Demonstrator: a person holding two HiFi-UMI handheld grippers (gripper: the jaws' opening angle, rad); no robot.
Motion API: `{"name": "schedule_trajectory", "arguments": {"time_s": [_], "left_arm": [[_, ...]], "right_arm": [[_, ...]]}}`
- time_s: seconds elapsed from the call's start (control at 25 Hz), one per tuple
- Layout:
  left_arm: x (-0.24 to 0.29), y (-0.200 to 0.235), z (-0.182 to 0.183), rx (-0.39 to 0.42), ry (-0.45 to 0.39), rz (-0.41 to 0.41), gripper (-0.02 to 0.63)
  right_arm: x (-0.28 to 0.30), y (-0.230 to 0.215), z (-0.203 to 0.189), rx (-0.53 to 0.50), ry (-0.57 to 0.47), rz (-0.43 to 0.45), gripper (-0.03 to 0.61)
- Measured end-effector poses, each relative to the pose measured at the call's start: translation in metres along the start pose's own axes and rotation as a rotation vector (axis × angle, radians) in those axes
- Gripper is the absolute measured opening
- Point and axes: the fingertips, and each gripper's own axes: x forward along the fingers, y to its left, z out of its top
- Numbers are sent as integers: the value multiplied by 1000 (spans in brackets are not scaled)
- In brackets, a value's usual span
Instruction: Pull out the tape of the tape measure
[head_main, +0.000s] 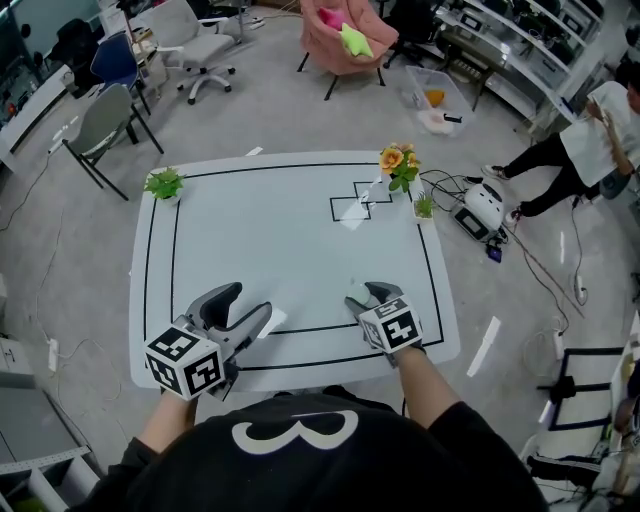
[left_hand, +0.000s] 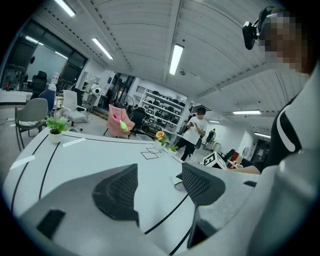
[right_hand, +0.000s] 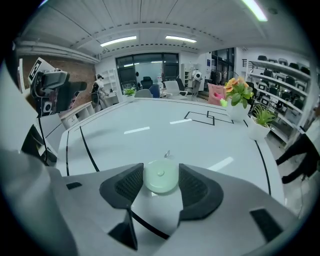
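White worktop (head_main: 290, 230) ruled with black lines, in an open office with swivel chairs (head_main: 200, 45) and a pink armchair (head_main: 345, 40).

Potted plants stand at its far corners. By the near edge, right of middle, the right gripper (right_hand: 160, 187) is closed wide on the round, pale green tape measure (right_hand: 160, 176), pads against both sides. It lies flat, with its pull ring (right_hand: 167, 154) toward the far edge; being round, it has no clear long axis. The left gripper (left_hand: 159, 172) hangs open and empty over the near left.

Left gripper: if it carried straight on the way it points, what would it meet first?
Most likely the bare table, as it points slightly down; the tape measure lies just right of that line.
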Motion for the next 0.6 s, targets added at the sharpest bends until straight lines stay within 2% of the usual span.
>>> {"name": "schedule_trajectory", "arguments": {"time_s": [0.28,0.6], "left_arm": [[-7,13,2,-4,12,-27,262],[-2,19,0,-9,36,-75,262]], "right_arm": [[-7,2,8,93,-24,8,225],[-40,13,48,125,-155,46,224]]}}
